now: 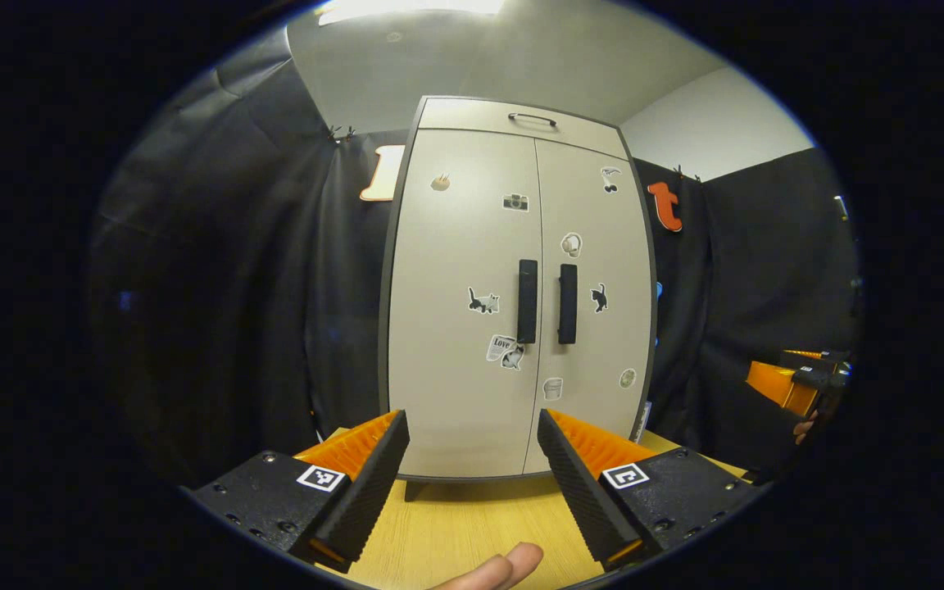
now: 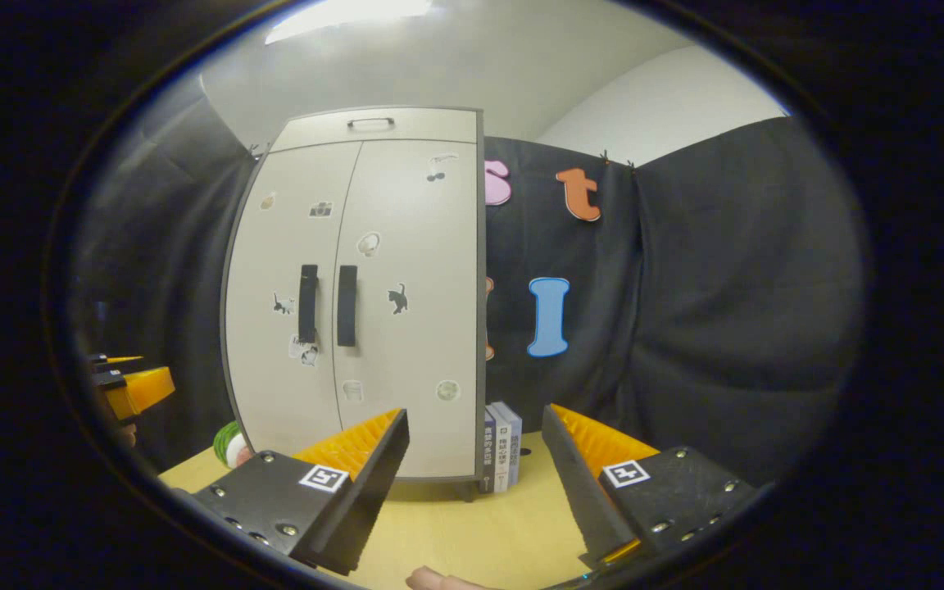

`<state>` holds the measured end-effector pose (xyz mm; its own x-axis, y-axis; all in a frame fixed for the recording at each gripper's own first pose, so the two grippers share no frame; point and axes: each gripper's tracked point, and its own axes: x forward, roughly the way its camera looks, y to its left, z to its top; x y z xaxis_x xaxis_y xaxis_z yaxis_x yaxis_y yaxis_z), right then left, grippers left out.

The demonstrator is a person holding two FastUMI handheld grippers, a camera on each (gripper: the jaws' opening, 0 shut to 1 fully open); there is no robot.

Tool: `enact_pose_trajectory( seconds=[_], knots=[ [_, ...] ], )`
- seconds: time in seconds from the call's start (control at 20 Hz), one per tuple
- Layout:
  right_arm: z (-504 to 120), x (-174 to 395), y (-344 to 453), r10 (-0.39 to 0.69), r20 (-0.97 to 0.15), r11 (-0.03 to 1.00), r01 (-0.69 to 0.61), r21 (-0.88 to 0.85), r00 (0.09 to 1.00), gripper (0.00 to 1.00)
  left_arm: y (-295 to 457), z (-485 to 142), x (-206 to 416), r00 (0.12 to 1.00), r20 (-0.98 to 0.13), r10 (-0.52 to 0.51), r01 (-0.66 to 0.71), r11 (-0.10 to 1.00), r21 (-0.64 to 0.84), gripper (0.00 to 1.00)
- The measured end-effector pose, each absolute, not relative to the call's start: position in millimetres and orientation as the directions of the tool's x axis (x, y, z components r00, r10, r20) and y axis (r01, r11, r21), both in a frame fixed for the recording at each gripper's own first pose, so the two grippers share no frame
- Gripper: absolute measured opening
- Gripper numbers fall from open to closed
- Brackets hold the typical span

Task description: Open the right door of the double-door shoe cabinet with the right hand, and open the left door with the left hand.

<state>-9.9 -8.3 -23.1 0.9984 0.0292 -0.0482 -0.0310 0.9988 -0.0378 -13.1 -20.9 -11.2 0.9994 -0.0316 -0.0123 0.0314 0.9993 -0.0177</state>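
A beige double-door shoe cabinet stands upright on the wooden table, both doors closed. Two black vertical handles sit side by side at the middle seam: the left door handle and the right door handle. Small stickers dot both doors. My left gripper is open, well short of the cabinet and facing its lower front. My right gripper is open too, aimed at the cabinet's right edge, nothing between its fingers. The right gripper also shows at the far right of the left gripper view.
The light wooden table runs under the cabinet. A few books stand against the cabinet's right side. A green and white round object lies at its left foot. Black cloth walls surround the booth. A fingertip shows at the bottom.
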Motion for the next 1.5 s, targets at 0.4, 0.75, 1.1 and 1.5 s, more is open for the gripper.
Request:
enact_pose_trajectory(
  seconds=[0.4, 0.75, 1.1, 1.5],
  knots=[
    [-36.1, 0.9, 3.7, 0.059, -0.063, 0.996, -0.063, -0.057, 0.996, 0.94, -16.1, -20.2, -16.3, 0.999, -0.005, -0.038, 0.038, 0.999, -0.02, 0.98],
    [-47.2, 44.3, 39.0, 0.091, -0.073, 0.993, -0.096, -0.071, 0.993, 0.94, -6.3, -46.5, -15.2, 0.998, -0.033, -0.048, 0.047, 0.999, -0.009, 0.98],
    [-9.3, 132.3, 105.9, 0.218, -0.025, 0.975, -0.216, 0.047, 0.976, 0.97, 16.1, -59.9, -14.8, 0.998, -0.049, -0.037, 0.036, 0.999, -0.026, 0.99],
    [17.3, 203.4, 197.0, 0.262, -0.07, 0.961, -0.267, -0.077, 0.963, 0.97, 44.2, -76.1, -14.3, 0.998, -0.068, -0.008, 0.005, 0.999, -0.035, 0.98]
  ],
)
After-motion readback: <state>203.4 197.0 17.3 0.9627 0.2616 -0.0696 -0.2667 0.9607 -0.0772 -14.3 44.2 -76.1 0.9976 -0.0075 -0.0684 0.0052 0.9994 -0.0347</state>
